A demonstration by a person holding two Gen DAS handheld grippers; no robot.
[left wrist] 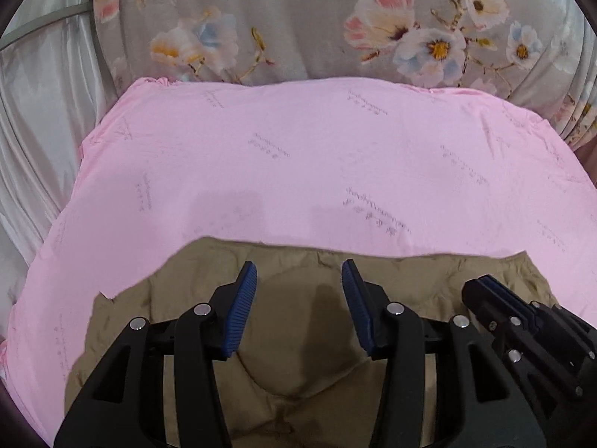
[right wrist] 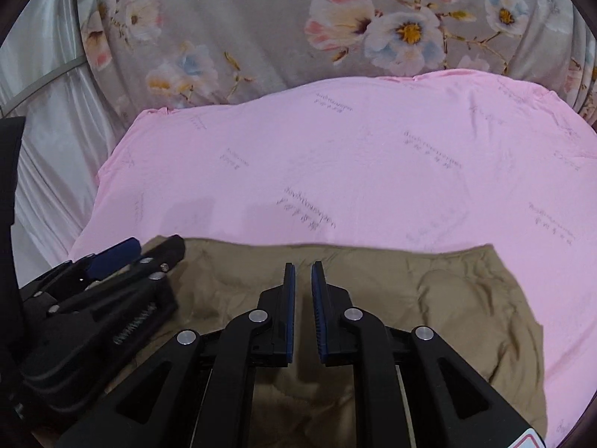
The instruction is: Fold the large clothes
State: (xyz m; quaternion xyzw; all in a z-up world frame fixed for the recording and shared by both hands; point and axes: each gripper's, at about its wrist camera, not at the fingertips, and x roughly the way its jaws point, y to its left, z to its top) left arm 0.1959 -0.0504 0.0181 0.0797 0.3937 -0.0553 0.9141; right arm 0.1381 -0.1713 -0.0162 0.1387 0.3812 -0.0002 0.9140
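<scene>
A tan quilted garment (left wrist: 298,354) lies folded on the pink sheet (left wrist: 298,156), near the front edge. It also shows in the right wrist view (right wrist: 447,298). My left gripper (left wrist: 299,268) hovers over the garment with its jaws wide apart and nothing between them. My right gripper (right wrist: 303,267) hovers over the same garment with its jaws nearly together, a narrow gap showing, and no cloth in them. Each gripper appears in the other's view: the right gripper (left wrist: 485,291) at the right, the left gripper (right wrist: 141,250) at the left.
The pink sheet (right wrist: 373,156) carries faint grey printed text. A grey floral quilt (left wrist: 298,18) is heaped behind it and also shows in the right wrist view (right wrist: 261,18). White satin fabric (left wrist: 37,112) hangs at the left.
</scene>
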